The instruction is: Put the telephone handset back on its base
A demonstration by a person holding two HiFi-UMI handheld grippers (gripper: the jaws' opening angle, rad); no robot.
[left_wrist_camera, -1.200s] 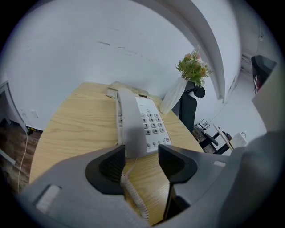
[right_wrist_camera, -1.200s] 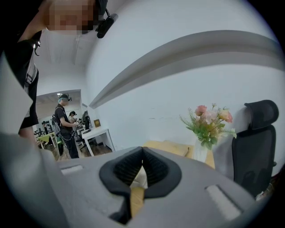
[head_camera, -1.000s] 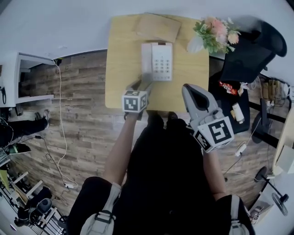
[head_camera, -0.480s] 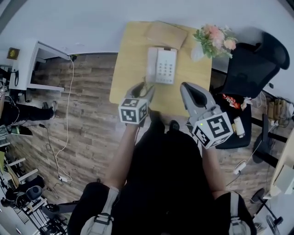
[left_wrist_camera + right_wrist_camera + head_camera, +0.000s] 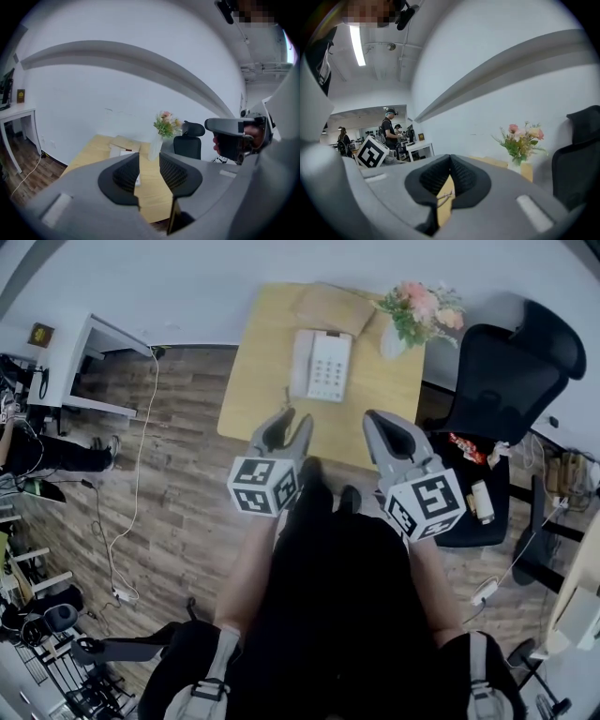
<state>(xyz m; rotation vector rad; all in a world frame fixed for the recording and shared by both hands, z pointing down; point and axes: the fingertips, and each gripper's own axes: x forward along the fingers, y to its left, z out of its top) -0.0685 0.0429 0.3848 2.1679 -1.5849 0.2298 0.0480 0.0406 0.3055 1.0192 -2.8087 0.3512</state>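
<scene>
The white telephone [image 5: 328, 367] lies on the light wooden table [image 5: 258, 381], its handset [image 5: 301, 362] resting along the left side of the base. My left gripper [image 5: 287, 420] hovers at the table's near edge, short of the phone. Its jaws are closing with nothing between them; a gap still shows between the pads in the left gripper view [image 5: 149, 164]. In that view the phone [image 5: 125, 152] shows partly behind the left jaw. My right gripper [image 5: 375, 420] hangs beside the left one, shut and empty, its pads [image 5: 457, 171] meeting at the tips.
A vase of pink flowers [image 5: 412, 313] stands at the table's far right corner, a brown envelope [image 5: 336, 307] behind the phone. A black office chair [image 5: 506, 371] stands right of the table. Cables run over the wooden floor [image 5: 178, 474] at left.
Both grippers have drawn back from the table toward the person. The left gripper has left the phone's near end, and its jaws stand closer together.
</scene>
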